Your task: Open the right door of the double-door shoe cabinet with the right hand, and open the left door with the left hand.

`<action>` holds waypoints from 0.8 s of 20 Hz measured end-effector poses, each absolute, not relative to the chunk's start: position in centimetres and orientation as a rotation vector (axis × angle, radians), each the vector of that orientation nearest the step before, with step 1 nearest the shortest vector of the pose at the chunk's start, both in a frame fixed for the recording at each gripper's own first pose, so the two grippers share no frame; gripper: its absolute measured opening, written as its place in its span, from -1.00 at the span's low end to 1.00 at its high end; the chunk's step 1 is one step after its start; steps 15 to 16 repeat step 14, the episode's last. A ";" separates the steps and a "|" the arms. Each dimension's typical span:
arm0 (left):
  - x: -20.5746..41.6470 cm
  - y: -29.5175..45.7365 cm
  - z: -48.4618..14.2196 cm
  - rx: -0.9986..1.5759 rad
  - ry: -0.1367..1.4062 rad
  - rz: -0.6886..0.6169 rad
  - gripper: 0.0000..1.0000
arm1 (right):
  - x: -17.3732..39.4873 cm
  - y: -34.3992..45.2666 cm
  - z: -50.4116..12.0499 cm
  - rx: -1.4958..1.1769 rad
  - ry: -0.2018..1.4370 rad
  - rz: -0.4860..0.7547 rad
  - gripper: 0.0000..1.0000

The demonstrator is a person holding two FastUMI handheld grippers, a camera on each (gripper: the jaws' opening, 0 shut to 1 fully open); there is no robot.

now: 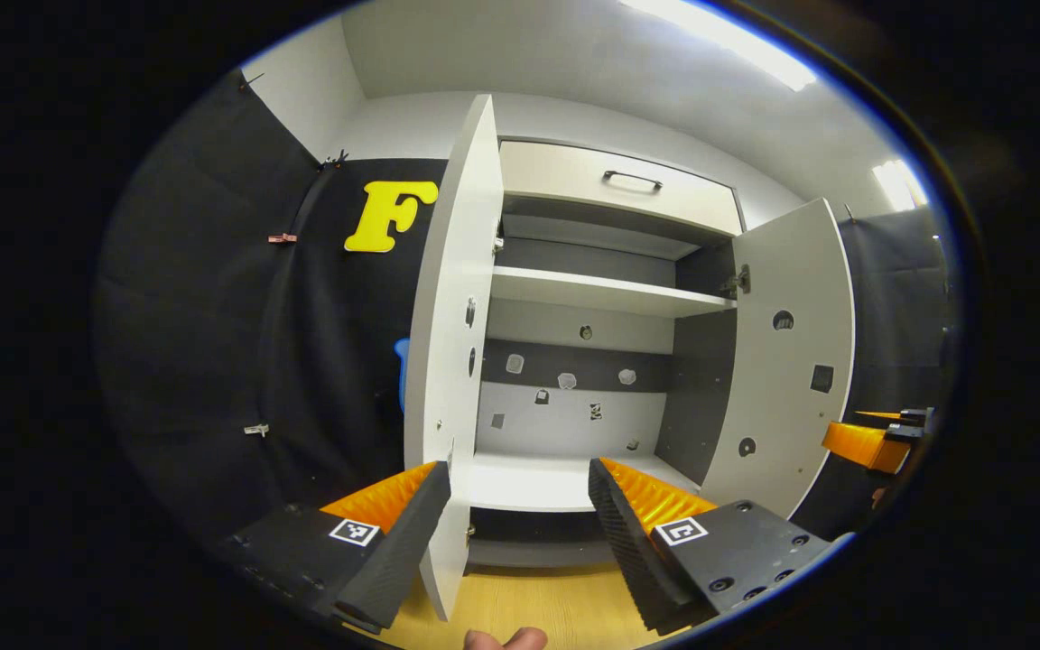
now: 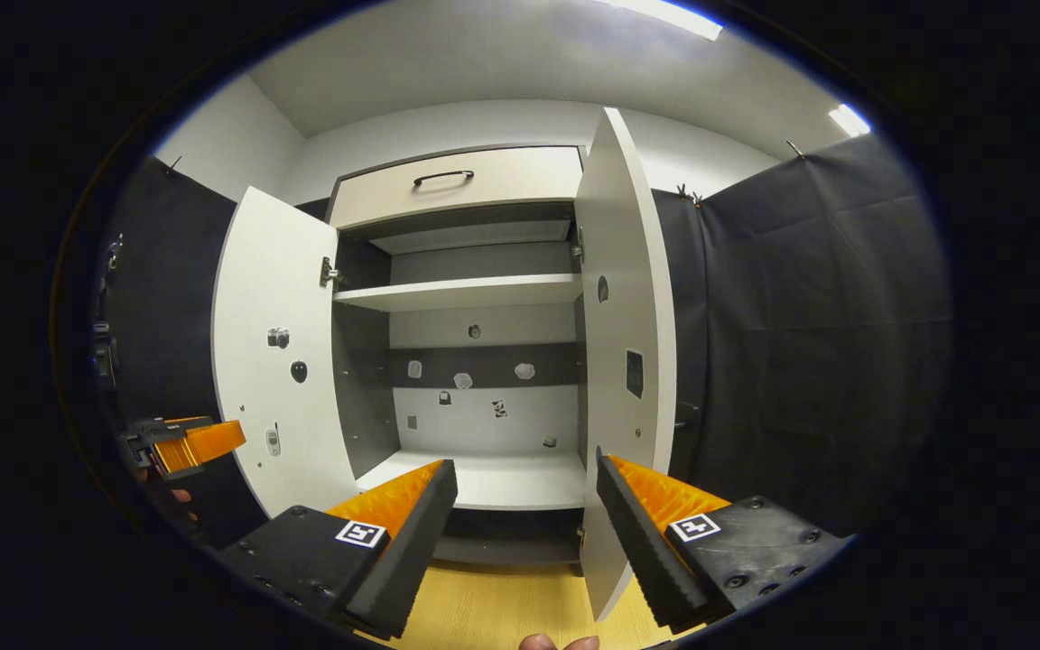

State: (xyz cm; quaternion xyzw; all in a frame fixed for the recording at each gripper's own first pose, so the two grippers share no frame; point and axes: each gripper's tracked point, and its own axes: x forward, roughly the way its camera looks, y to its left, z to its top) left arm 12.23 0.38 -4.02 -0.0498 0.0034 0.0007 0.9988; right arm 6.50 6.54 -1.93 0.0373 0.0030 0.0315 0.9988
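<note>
Black cloth is lining the booth around the shoe cabinet [image 1: 574, 298]. Both rigid panel doors are standing open: left door [image 1: 452, 343], right door [image 2: 619, 361]. Left gripper [image 1: 520, 506] and right gripper [image 2: 527, 506] are hovering spread, gripping nothing. Judged light on hinges; hold each free edge.

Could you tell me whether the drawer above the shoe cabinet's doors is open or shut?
Shut: the drawer front sits flush in the cabinet frame, while both doors below stand swung wide.

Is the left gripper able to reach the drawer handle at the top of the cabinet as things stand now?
Probably yes. The left gripper is open and holds nothing, and both doors stand wide open, so nothing lies between it and the drawer handle. The handle sits high above the gripper, so the hand would have to rise.
</note>
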 end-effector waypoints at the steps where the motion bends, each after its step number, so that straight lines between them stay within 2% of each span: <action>1: 12.2 0.3 -4.0 -0.090 0.007 0.000 0.90 | 6.6 6.5 -2.0 0.074 0.004 0.060 0.96; 7: 12.2 -1.2 -4.8 -0.098 0.048 -0.054 0.90 | 6.6 6.8 -2.3 0.076 0.011 0.070 0.96; 16: 12.4 -1.1 -4.6 -0.063 0.032 -0.058 0.89 | 6.6 6.5 -2.6 0.085 0.022 0.068 0.96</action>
